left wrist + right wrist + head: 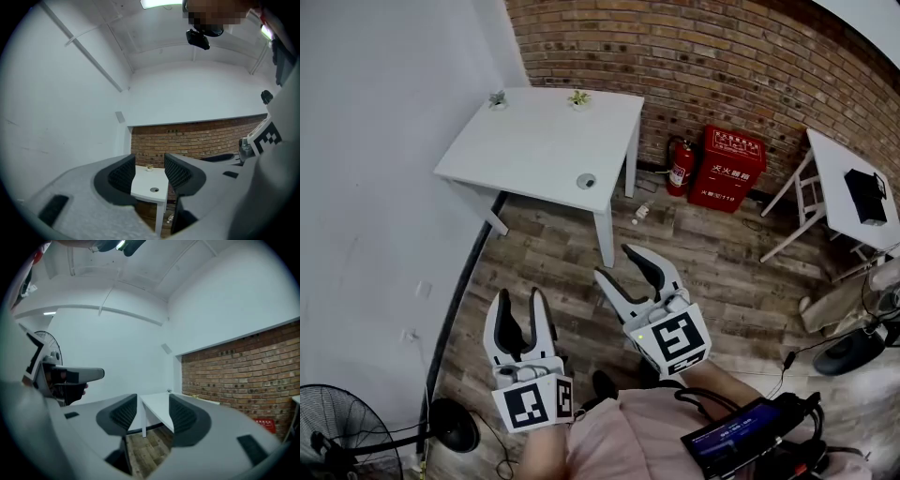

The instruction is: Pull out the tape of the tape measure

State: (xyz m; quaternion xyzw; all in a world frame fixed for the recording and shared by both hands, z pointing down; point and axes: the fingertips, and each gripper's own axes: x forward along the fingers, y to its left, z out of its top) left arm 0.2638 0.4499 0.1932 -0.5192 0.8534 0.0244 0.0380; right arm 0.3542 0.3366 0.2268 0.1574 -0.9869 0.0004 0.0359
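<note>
Far left, against the white wall: a floor fan [337, 433] on the wood floor [703, 253].

Left claw [517, 300] is low in the head view, held in the air above the floor. We see it released: pads apart and nothing between them. In its own view the gap frames only the distant desk.

The white desk [534, 141] stands upper left of centre, in the corner where the white wall meets the brick wall [694, 66]. Two small plants sit at its far edge, one on the left [498, 97] and one on the right [578, 97].

The tape measure [586, 181] is a small round grey item on the desk, near the front edge towards the right corner. It's too small for us to read any detail. It sits alone, well apart from both claws.

Right claw [616, 265] is just right of the left one, tilted up and to the left, also in the air. We see it released too, jaws wide and nothing between the pads. Its own view shows a desk corner and floor through the gap.

Further right, at the foot of the brick wall: a red fire extinguisher [681, 167], and a red box [727, 169] just beside it.

Far right: a second desk [844, 164], also white, with a black item [865, 195] on top.

Bottom right: a dark device with a lit screen [736, 436] and cables.
</note>
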